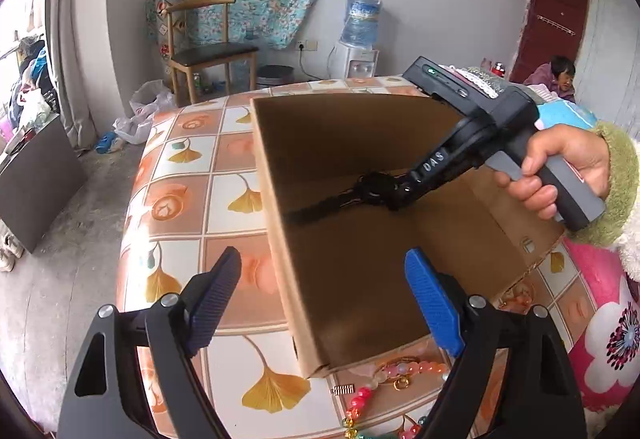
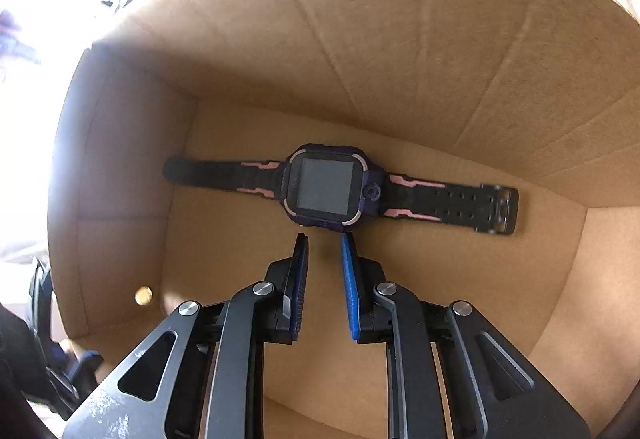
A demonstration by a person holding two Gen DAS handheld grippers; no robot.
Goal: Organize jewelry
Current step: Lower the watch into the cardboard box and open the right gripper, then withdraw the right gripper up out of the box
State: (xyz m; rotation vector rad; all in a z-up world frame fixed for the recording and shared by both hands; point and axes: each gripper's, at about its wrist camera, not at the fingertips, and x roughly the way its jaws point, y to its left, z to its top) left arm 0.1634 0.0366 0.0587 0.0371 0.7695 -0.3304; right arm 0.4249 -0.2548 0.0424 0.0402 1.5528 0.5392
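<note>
A dark smartwatch with pink strap markings lies flat on the floor of an open cardboard box. My right gripper points down into the box just short of the watch face, its blue pads a narrow gap apart with nothing between them. In the left wrist view the right gripper reaches into the box beside the watch. My left gripper hangs wide open over the box's near corner, holding nothing. Beaded bracelets and a gold ring lie on the table in front of the box.
The box stands on a table with a ginkgo-leaf tile cloth. A hand in a green cuff holds the right gripper's handle. Pink flowered fabric lies at the right. A chair, a water dispenser and a person are behind.
</note>
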